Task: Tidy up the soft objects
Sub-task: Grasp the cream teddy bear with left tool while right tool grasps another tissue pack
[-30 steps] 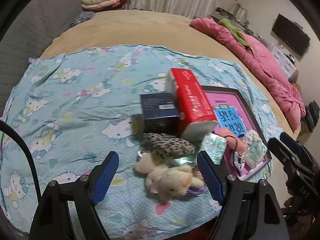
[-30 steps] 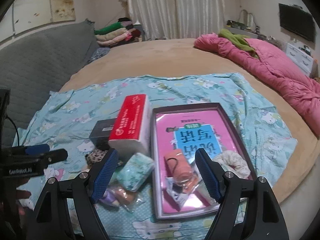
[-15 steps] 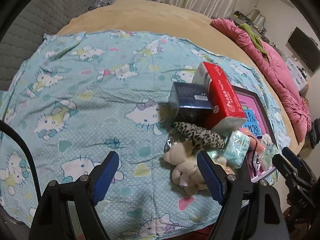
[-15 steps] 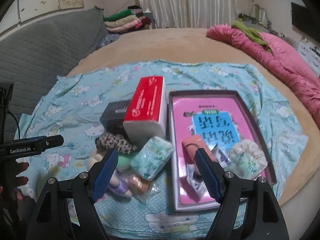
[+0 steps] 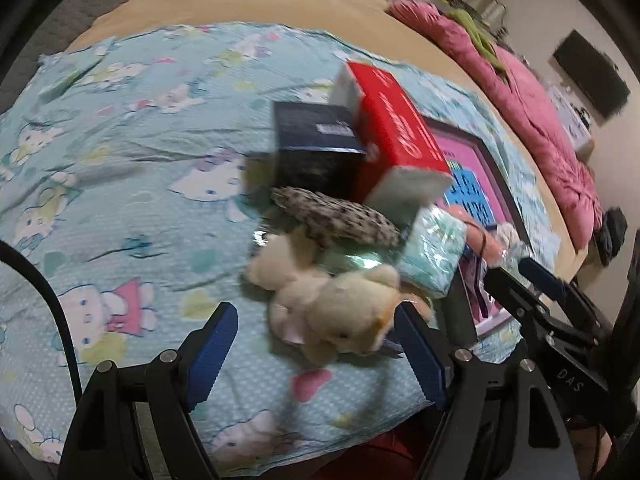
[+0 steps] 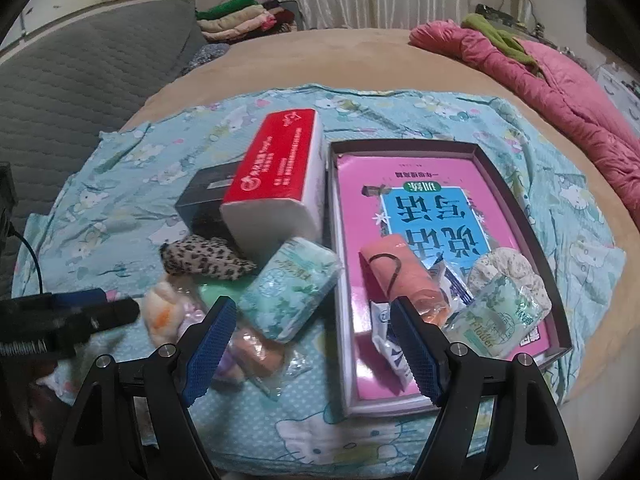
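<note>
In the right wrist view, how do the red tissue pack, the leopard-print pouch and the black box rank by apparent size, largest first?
1. Red tissue pack.
2. and 3. Leopard-print pouch and black box look alike; the pack hides part of the box, so unranked.

Dim indoor light; left view motion-blurred, edges fisheye-warped.

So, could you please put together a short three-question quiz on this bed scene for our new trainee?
1. True or false: the red tissue pack lies inside the tray.
2. Which item lies inside the tray? A) plush toy B) leopard-print pouch C) pink roll
3. Fill in: both the left gripper and the right gripper are ____.

Key: 1 false, it lies beside the tray on the blue sheet. 2 C. 3 open, holding nothing.
</note>
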{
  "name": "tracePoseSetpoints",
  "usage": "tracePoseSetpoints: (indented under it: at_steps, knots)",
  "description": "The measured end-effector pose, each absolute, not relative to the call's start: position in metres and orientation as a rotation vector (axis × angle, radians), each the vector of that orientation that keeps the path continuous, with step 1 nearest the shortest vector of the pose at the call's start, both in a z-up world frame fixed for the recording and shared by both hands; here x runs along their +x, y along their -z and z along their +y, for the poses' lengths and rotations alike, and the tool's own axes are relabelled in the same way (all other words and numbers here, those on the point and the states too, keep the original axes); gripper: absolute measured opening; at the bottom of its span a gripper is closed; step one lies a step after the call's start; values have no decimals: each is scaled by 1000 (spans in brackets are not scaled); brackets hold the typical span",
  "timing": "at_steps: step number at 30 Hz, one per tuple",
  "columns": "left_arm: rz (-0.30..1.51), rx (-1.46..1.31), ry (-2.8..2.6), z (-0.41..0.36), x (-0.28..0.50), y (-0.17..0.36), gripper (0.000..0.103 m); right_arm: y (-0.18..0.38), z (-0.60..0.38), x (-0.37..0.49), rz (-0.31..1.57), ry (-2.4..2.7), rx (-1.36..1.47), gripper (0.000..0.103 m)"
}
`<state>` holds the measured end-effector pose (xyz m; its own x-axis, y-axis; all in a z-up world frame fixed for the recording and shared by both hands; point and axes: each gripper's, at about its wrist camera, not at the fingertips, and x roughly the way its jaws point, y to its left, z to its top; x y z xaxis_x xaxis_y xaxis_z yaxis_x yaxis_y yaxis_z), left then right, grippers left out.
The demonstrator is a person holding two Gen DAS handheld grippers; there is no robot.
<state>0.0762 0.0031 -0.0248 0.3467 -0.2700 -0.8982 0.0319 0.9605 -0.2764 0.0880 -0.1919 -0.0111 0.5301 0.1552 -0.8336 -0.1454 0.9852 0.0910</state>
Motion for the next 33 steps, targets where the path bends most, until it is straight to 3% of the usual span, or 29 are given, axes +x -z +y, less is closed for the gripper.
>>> tracePoseSetpoints:
  at_steps: [16,26,33]
  knots:
    - [1249,-263,209,-4,98,55,76,30,-180,123,1063,-172,41,80]
    - [1213,-279,298,5,95,59,58,45,-166,145,1118,-100,29,80]
    - [1193,-237,312,-1,93,55,55,63,-157,160,1159,-5,-26,80]
